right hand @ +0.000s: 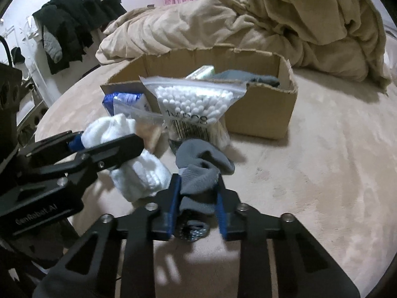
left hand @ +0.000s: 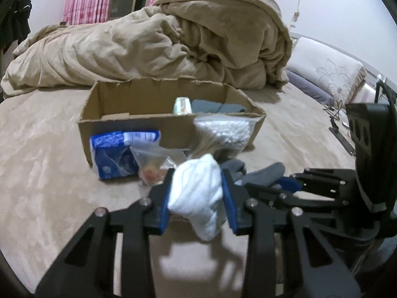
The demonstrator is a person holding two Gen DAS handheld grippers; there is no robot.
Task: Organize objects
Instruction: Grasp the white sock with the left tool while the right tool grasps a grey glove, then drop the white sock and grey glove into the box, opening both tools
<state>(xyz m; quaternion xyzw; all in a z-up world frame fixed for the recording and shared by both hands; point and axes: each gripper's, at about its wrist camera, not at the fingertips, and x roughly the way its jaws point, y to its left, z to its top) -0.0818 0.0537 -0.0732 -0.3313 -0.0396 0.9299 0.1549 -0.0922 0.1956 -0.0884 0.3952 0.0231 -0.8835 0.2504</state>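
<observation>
My left gripper [left hand: 197, 188] is shut on a white sock [left hand: 198, 198], held just above the bed; it also shows in the right wrist view [right hand: 139, 173]. My right gripper [right hand: 197, 186] is shut on a grey sock [right hand: 201, 166], seen to the right in the left wrist view [left hand: 263, 173]. An open cardboard box [left hand: 139, 96] stands ahead, holding a grey cloth [left hand: 213, 105] and a small pale packet [left hand: 182, 105]. A zip bag of cotton swabs [right hand: 193, 101], a blue tissue pack [left hand: 116, 154] and a small clear bag [left hand: 151, 161] lie against the box front.
A crumpled beige duvet [left hand: 173, 42] is piled behind the box. A pillow [left hand: 327, 69] lies at the right. Dark clothes [right hand: 72, 22] hang at the left. The beige bed sheet [right hand: 322, 161] spreads around.
</observation>
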